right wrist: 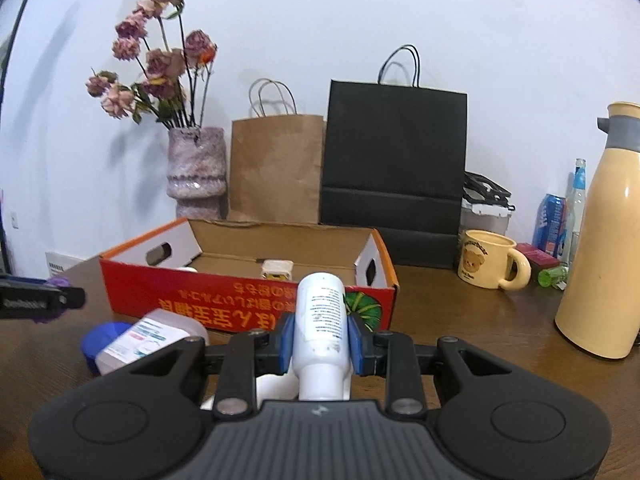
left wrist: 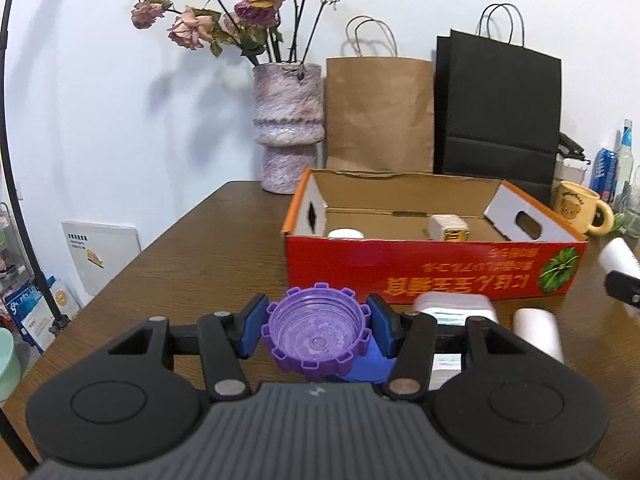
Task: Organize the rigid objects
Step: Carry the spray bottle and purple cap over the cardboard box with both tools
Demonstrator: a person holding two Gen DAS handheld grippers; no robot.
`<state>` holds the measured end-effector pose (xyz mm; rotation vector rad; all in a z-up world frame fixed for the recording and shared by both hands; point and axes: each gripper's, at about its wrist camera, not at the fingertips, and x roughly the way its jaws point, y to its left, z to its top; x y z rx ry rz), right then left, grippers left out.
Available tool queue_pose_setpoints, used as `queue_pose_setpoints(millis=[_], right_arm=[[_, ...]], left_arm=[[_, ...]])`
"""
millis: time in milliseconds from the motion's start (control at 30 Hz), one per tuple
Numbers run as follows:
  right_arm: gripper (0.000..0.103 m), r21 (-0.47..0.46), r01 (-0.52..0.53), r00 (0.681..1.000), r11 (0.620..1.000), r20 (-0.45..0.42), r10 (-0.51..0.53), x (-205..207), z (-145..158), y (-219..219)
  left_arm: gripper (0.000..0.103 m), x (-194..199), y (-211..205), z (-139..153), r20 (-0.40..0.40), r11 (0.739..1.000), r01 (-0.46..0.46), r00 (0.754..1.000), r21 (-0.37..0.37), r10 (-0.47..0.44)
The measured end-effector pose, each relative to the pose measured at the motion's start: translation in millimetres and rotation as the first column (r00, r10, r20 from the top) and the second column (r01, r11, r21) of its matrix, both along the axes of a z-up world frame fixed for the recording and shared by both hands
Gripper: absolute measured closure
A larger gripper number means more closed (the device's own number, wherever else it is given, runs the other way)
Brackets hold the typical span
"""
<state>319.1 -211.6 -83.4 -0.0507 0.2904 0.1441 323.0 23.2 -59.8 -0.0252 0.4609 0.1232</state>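
Note:
My left gripper is shut on a purple ridged cap, hollow side up, lifted above the table in front of the red cardboard box. In the right wrist view my right gripper is shut on a white bottle lying along the fingers, base pointing at the box. Inside the box lie a small cream cube and a white round object. A clear bottle with a blue cap and a white cylinder lie on the table before the box.
Behind the box stand a mottled vase of dried roses, a brown paper bag and a black paper bag. To the right are a yellow bear mug, a tall cream flask, a blue can and other bottles.

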Motion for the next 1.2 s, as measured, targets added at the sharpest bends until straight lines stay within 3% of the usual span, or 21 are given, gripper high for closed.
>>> queue_pose_setpoints(millis=[467, 1200], right_arm=[[0.076, 0.072, -0.045, 0.999, 0.996, 0.025, 0.043, -4.1, 16.8, -1.1], [0.076, 0.08, -0.06, 0.996, 0.995, 0.065, 0.055, 36.6, 49.7, 11.3]], left_arm=[[0.048, -2.8, -40.7, 19.6, 0.03, 0.999, 0.037, 0.999, -0.012, -0.036], [0.048, 45.2, -50.7, 53.1, 0.091, 0.999, -0.005, 0.996, -0.049, 0.009]])
